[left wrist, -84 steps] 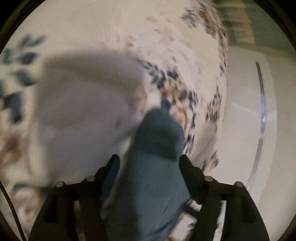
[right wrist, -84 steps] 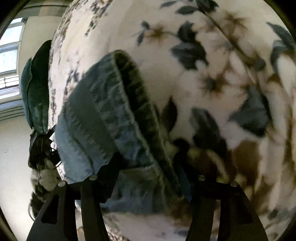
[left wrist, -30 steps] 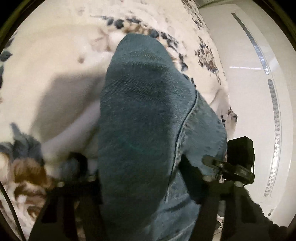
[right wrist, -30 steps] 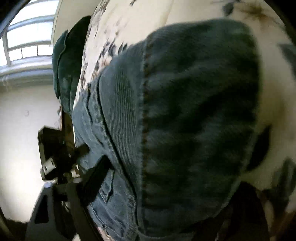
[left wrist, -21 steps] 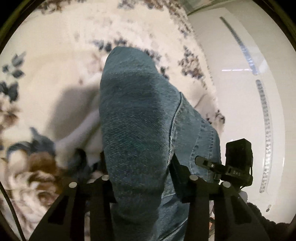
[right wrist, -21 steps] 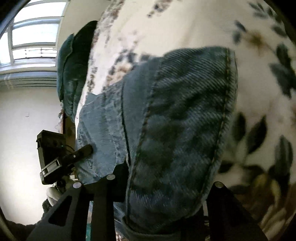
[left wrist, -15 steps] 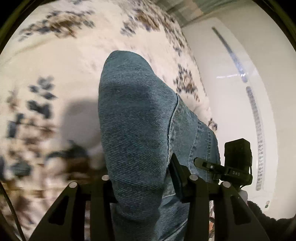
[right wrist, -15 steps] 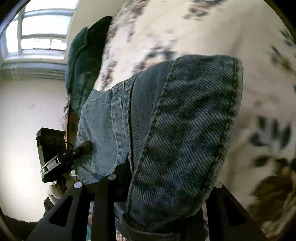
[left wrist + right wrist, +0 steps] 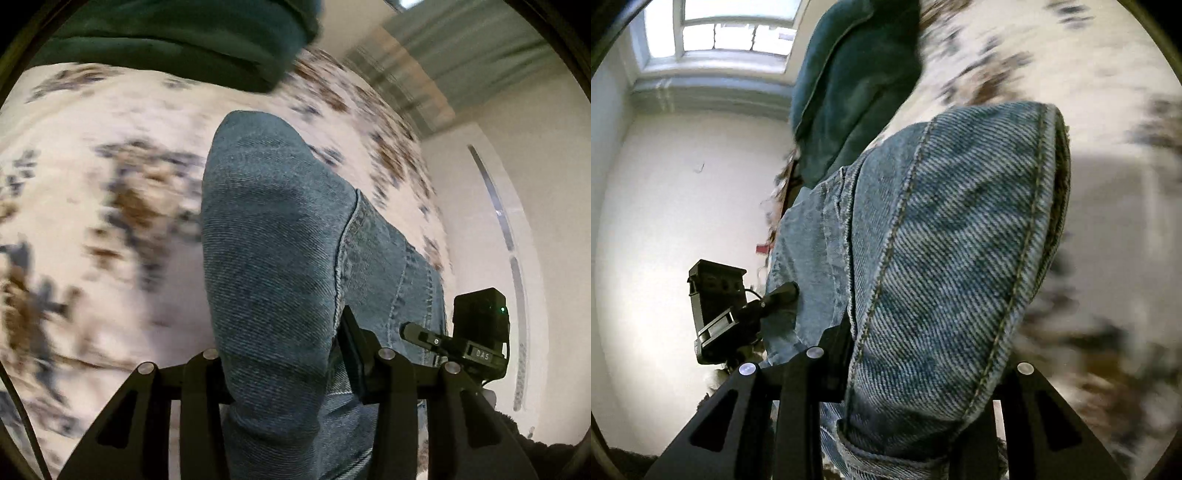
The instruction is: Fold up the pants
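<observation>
The blue denim pants (image 9: 273, 258) bulge up between the fingers of my left gripper (image 9: 284, 354), which is shut on the fabric and holds it above the floral bedspread (image 9: 92, 177). My right gripper (image 9: 916, 373) is shut on a hemmed edge of the same pants (image 9: 953, 251), which fills most of the right wrist view. Each gripper shows in the other's view: the right one (image 9: 476, 339) at the lower right of the left wrist view, the left one (image 9: 720, 314) at the lower left of the right wrist view. Denim spans between them.
A dark green cushion (image 9: 177, 33) lies at the far end of the bedspread; it also shows in the right wrist view (image 9: 849, 85). A white wall (image 9: 535, 229) runs along the bed's right side. A window (image 9: 731, 33) sits high in the right wrist view.
Both grippers have lifted and carried the pants forward over the bedspread toward the green cushion, which has come into the left wrist view. Both stay shut on the denim.
</observation>
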A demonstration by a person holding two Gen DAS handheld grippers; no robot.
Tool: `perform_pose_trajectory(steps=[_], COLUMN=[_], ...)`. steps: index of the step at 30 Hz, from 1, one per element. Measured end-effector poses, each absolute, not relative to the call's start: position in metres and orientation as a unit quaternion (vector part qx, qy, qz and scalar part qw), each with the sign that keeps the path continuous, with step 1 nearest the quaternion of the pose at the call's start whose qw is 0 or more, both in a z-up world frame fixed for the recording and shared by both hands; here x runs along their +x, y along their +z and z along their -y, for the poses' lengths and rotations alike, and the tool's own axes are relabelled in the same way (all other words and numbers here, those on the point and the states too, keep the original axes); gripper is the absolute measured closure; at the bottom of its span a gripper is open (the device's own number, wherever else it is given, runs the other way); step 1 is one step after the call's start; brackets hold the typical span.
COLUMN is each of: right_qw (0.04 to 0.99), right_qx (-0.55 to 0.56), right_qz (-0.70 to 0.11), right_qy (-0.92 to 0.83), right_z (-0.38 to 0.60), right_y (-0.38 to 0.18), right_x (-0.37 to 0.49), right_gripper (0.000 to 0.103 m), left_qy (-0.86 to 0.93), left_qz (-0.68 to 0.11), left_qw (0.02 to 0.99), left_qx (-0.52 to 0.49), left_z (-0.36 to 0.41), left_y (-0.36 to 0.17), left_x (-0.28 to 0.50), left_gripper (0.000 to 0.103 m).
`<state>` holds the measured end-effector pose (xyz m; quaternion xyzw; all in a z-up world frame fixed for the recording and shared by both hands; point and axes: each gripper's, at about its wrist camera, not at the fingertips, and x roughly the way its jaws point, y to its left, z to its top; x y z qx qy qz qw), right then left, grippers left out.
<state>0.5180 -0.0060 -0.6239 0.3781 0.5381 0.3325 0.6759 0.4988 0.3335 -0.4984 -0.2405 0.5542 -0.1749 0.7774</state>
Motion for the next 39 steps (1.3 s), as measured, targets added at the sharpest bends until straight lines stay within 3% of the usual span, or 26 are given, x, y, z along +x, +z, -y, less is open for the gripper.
perform_pose_trajectory(steps=[3,8,11,13,15,18,21,22,25,27,33,39], right_qw=[0.659,0.634,0.630,0.627,0.619,0.614,0.644,0.665,0.711,0.736,0.792,0.820], right_qx=[0.372,0.327,0.307,0.324,0.347,0.336,0.266,0.221,0.105,0.059,-0.021,-0.012], right_qz=[-0.553,-0.610,-0.637,-0.639,-0.637,-0.652,-0.660,-0.660,-0.656,-0.641,-0.588,-0.552], right_qy=[0.349,0.345,0.322,0.306,0.302,0.292,0.281,0.271,0.231,0.209,0.160,0.149], right_z=[-0.054,-0.135,-0.151,-0.143,-0.135,-0.133,-0.151,-0.154,-0.161,-0.159,-0.144,-0.113], right_y=[-0.646,-0.714,-0.750,-0.769,-0.779,-0.774,-0.747,-0.730,-0.692,-0.662,-0.546,-0.415], right_x=[0.533,0.537,0.524,0.518,0.518,0.517,0.521,0.517,0.503,0.494,0.455,0.411], right_gripper=[0.072,0.072,0.072,0.064,0.063,0.046,0.010,0.010,0.010,0.010,0.009,0.009], left_qy=[-0.148,-0.114,-0.115,-0.127,-0.129,-0.099,-0.044,-0.019,0.047,0.051,0.092,0.111], left_qz=[-0.561,-0.613,-0.630,-0.625,-0.620,-0.622,-0.618,-0.616,-0.602,-0.599,-0.567,-0.536], left_qw=[0.776,0.734,0.717,0.713,0.709,0.711,0.739,0.751,0.783,0.787,0.814,0.833], left_qx=[-0.247,-0.269,-0.275,-0.293,-0.309,-0.314,-0.266,-0.236,-0.151,-0.138,-0.087,-0.079], left_z=[-0.387,-0.446,-0.454,-0.456,-0.458,-0.454,-0.449,-0.443,-0.414,-0.408,-0.350,-0.313], left_y=[-0.528,-0.622,-0.664,-0.676,-0.677,-0.667,-0.638,-0.629,-0.589,-0.572,-0.467,-0.367], left_x=[0.498,0.488,0.477,0.474,0.473,0.465,0.452,0.448,0.424,0.407,0.365,0.332], left_gripper=[0.064,0.063,0.046,0.037,0.036,0.036,0.036,0.035,0.012,0.006,0.006,0.006])
